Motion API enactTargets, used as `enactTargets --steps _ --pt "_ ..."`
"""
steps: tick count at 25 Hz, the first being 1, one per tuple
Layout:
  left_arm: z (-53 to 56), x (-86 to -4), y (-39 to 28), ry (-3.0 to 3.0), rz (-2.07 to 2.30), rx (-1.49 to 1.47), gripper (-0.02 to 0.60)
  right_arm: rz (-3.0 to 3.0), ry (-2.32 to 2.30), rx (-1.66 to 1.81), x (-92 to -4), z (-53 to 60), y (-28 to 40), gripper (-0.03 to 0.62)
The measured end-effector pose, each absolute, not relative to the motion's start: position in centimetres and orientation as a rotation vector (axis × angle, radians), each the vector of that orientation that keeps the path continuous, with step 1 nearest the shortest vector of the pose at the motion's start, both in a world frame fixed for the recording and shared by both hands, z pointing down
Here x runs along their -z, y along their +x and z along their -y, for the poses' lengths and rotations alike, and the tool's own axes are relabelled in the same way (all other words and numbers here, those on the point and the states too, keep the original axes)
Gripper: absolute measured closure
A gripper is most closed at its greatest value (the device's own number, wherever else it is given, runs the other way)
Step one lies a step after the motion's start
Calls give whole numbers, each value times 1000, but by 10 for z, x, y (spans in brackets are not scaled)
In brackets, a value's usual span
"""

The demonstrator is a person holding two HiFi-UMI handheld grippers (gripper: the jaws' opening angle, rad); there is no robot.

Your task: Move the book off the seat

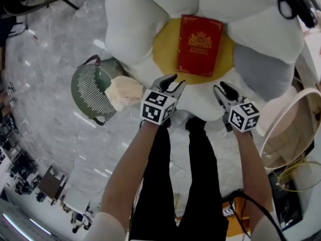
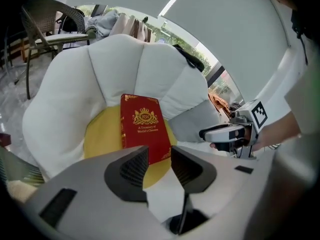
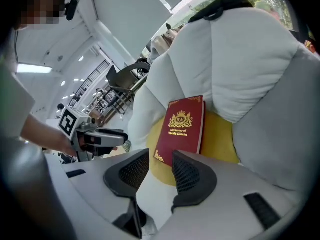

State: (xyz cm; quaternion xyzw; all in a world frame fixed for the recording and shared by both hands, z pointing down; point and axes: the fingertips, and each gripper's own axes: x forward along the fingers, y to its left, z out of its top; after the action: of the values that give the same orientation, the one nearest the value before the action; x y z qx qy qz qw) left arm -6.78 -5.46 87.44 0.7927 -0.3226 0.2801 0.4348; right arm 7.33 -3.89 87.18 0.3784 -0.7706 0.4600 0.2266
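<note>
Bright, even daylight; edges perhaps fisheye-warped.

Book (image 1: 199, 45): red matt cover, gold foil print. Seat (image 1: 135, 29): soft white plush cloth, yellow cloth centre. Floor (image 1: 55, 59): glossy, marble-look. Basket (image 1: 86, 90): green slotted plastic, matt.

black trousers (image 1: 175, 185) and, seemingly, white sleeves (image 1: 103, 227).
</note>
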Motion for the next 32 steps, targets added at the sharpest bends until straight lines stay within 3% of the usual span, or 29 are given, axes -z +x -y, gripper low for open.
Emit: enactTargets --steps 13,22,24,32 --pt "67 -976 -66 1887 801 -765 381 2043 1093 -1294 -970 49 74 407" --pt "73 -1021 -60 1839 749 -802 272 1983 1126 -1316 -1014 60 68 349" --pt "75 -1028 -58 1837 734 -804 267 1963 1160 -1318 -1020 61 71 317" --pt "76 -1037 -50 1865 700 -834 264 1950 1159 -1356 -1034 55 57 315"
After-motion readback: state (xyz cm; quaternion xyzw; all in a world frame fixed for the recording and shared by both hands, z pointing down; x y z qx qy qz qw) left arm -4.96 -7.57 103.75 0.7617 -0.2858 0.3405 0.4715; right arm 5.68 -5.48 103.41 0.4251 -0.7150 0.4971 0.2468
